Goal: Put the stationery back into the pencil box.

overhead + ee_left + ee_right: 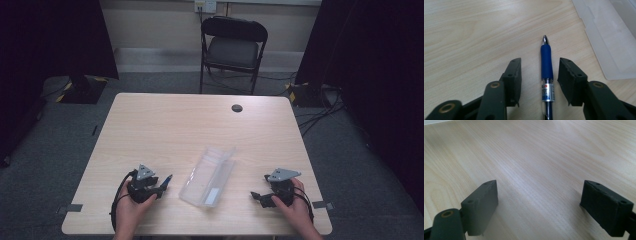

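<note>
**Pen between my left jaws, right jaws spread over bare wood**

My left gripper (540,72) has its jaws parted, each pad standing just clear of the pen (547,72) that lies between them, its tip toward 12 o'clock. The pen has a blue grip, a silver tip and a clear barrel with a printed label. At 2 o'clock lies a clear plastic case (614,42), open on the table (474,30). My right gripper (539,202) is wide open above bare wood.
</note>
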The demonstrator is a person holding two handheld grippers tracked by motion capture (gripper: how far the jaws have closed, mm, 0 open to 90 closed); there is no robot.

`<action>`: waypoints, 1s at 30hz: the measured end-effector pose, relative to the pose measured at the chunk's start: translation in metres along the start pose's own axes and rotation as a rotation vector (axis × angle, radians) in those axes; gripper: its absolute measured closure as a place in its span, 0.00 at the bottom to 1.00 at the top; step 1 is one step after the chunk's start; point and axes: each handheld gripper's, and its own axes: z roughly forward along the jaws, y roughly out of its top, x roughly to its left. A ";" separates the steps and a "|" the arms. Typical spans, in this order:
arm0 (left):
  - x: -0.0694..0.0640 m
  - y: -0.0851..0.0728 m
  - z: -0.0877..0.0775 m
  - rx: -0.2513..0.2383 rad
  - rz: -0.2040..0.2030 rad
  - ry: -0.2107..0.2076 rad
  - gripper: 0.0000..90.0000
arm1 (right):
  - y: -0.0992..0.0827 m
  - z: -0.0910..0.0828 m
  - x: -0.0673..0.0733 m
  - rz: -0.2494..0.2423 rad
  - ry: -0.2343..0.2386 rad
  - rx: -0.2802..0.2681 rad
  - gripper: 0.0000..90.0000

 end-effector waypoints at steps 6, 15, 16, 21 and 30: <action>-0.002 0.001 0.001 0.011 0.049 0.007 0.63 | 0.000 0.000 0.000 0.000 0.000 0.000 0.15; -0.007 -0.002 -0.002 0.008 0.075 0.020 0.79 | 0.000 0.000 0.000 0.000 0.000 0.000 0.15; -0.007 -0.002 -0.002 0.008 0.075 0.020 0.80 | 0.000 0.000 0.000 0.000 0.000 0.000 0.15; -0.008 -0.002 -0.002 0.014 0.066 0.016 0.84 | 0.000 0.000 0.000 0.000 0.000 0.000 0.15; -0.010 -0.002 -0.002 0.012 0.044 0.019 0.88 | 0.000 0.000 0.000 0.000 0.000 0.000 0.15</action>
